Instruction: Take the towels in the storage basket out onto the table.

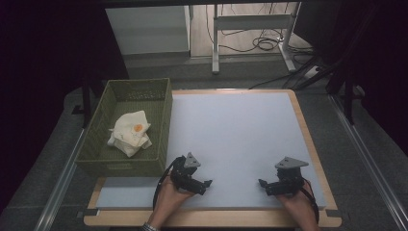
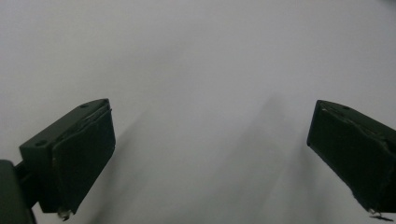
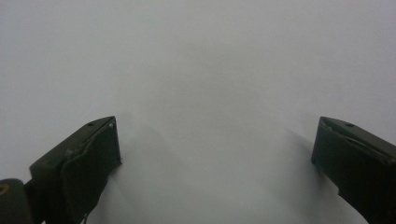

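Presently both grippers, left [image 1: 198,183] and right [image 1: 267,185], rest on the worktop [image 1: 240,130] with fingers apart and empty; the cloth [image 1: 130,133] lies in the basket [image 1: 163,115], far-left, nearer the left.

High view looks forward and down from above the person's side, taking in the whole wooden-edged worktop with its pale grey mat [image 1: 235,139], well back. The left gripper view rides low, facing along its own black jaws, close over that same mat [image 2: 196,70]. The right gripper view does likewise, close over the mat [image 3: 201,65]. All three share that plain grey surface.
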Tool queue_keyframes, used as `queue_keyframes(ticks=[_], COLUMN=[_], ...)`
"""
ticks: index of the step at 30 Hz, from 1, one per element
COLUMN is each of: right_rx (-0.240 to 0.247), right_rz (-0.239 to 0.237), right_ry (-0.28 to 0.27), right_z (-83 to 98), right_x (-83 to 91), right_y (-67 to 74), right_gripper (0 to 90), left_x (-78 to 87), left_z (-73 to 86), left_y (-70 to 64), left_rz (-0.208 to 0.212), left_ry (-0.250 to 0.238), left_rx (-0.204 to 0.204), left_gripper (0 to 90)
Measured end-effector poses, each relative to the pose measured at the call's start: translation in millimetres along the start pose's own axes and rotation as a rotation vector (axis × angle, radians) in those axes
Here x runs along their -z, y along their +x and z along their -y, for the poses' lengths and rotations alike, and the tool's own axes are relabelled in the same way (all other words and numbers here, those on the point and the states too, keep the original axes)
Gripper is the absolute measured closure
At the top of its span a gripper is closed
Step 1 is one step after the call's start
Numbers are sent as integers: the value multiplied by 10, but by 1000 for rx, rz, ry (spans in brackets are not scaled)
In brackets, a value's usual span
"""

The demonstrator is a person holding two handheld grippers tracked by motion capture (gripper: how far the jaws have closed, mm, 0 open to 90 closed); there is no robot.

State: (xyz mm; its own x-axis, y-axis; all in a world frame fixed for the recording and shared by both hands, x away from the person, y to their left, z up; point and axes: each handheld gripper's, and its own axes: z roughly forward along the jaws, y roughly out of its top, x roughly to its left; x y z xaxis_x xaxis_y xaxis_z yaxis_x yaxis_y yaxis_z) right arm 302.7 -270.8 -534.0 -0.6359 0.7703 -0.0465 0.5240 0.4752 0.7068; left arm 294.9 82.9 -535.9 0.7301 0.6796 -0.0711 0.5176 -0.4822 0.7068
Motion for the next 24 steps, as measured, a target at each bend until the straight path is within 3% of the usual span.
queue_keyframes(ticks=[5,14,24], right_rx=[0,0,0], right_rz=[0,0,0], right_ry=[0,0,0], right_z=[0,0,0], right_x=[0,0,0], right_y=[0,0,0], right_gripper=[13,13,13], left_x=[22,28,105], left_z=[-78,-275,-495], left_y=[-36,-94,-63], left_rz=[26,15,33], left_ry=[-10,0,-10], left_rx=[-12,-49,-41], left_gripper=[16,15,16])
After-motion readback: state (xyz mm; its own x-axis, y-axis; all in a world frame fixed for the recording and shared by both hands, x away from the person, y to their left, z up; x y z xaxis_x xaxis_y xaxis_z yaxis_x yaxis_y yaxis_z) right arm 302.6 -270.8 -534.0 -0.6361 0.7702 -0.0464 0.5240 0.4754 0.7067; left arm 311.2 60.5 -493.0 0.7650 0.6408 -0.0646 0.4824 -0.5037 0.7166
